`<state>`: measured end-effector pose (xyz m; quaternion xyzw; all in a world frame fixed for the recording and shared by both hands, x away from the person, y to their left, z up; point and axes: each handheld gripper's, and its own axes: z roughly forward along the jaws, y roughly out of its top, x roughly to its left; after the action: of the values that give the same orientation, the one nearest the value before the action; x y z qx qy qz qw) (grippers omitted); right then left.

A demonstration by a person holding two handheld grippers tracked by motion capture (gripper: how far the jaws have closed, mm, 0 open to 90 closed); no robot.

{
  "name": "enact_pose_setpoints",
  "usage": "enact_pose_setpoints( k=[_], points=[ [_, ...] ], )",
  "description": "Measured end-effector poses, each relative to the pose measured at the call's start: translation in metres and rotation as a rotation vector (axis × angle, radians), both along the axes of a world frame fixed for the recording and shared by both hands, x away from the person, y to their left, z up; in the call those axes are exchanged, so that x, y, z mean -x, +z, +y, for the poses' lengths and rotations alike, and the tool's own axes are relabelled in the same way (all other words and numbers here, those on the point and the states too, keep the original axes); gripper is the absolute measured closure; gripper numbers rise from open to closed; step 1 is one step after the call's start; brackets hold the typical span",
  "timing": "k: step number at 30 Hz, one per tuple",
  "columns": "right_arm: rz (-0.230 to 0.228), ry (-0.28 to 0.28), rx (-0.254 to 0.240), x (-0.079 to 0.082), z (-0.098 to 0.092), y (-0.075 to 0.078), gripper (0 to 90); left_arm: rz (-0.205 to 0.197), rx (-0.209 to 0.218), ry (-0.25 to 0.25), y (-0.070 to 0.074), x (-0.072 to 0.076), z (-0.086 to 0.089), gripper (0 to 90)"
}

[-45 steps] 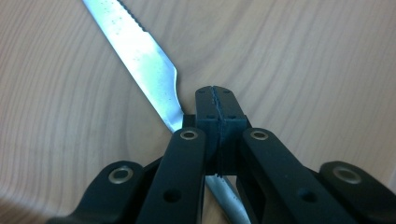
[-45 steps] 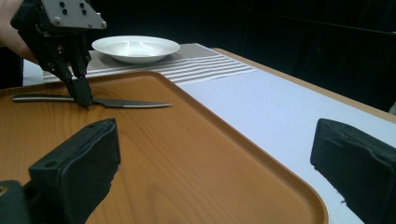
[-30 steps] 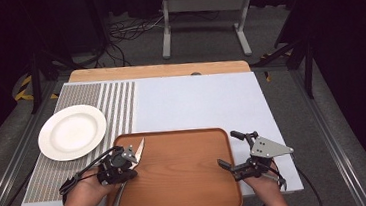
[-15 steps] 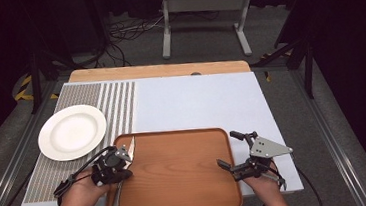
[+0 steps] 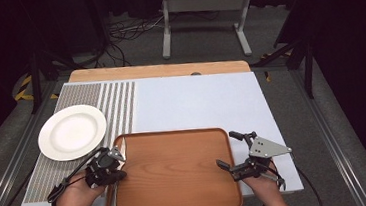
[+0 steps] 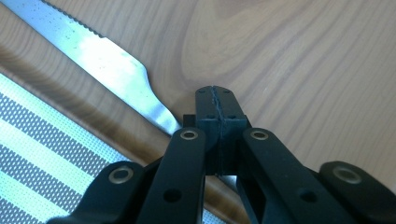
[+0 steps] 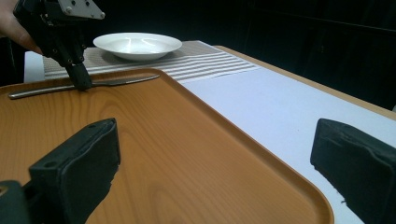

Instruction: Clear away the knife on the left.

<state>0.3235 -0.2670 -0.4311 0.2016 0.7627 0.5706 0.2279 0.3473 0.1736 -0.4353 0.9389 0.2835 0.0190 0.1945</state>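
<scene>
A steel table knife (image 5: 121, 149) (image 6: 107, 60) (image 7: 116, 81) lies flat along the left rim of a wooden tray (image 5: 177, 174) (image 7: 261, 156), its blade pointing away from me. My left gripper (image 5: 115, 164) (image 6: 217, 93) (image 7: 83, 85) stands over it with its jaws shut together. The tips press on the knife where blade meets handle, and the handle runs on underneath the jaws. My right gripper (image 5: 227, 149) (image 7: 217, 158) is open at the tray's right rim, with nothing between its jaws.
A white plate (image 5: 72, 132) (image 7: 137, 44) sits on a grey-striped placemat (image 5: 116, 104) (image 6: 37, 154) left of the tray. A white mat (image 5: 201, 101) covers the table beyond the tray. The table's front edge is just behind my hands.
My left gripper has slid left across the tray and the knife has gone with it, from inside the tray to its left rim. The right gripper has stayed put.
</scene>
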Motion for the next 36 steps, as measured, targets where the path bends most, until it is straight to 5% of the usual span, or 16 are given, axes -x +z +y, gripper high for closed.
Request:
enact_pose_setpoints(
  k=[8,13,14,16,17,23,28,33,36],
  points=[
    [-0.002,0.000,-0.001,0.000,-0.001,0.000,2.2,-0.008,0.030,-0.011,0.001,-0.001,0.001,87.6],
    [0.000,-0.002,-0.003,0.000,-0.001,0.000,2.1,-0.051,0.061,-0.020,0.008,0.000,-0.001,68.1],
    [-0.002,-0.002,-0.004,0.000,-0.001,0.000,2.1,-0.054,0.070,-0.016,0.010,0.000,-0.001,56.7],
    [-0.003,-0.002,-0.004,0.000,-0.001,0.000,2.1,-0.089,0.093,-0.031,0.015,0.001,-0.002,52.8],
    [-0.002,-0.001,-0.007,0.000,-0.001,0.001,2.2,-0.110,0.120,-0.035,0.019,0.002,-0.002,41.9],
    [-0.006,0.001,-0.007,-0.001,-0.001,0.001,2.1,-0.146,0.211,-0.040,0.027,0.004,0.002,19.9],
    [-0.005,0.003,-0.008,-0.001,0.000,0.001,2.1,-0.197,0.266,-0.023,0.033,0.008,0.007,10.2],
    [-0.004,0.003,-0.009,0.000,0.000,0.002,2.1,-0.296,0.312,-0.024,0.037,0.017,0.014,4.7],
    [-0.004,0.003,-0.005,-0.001,0.000,0.001,2.1,-0.311,0.343,-0.023,0.038,0.019,0.017,4.4]
  ],
)
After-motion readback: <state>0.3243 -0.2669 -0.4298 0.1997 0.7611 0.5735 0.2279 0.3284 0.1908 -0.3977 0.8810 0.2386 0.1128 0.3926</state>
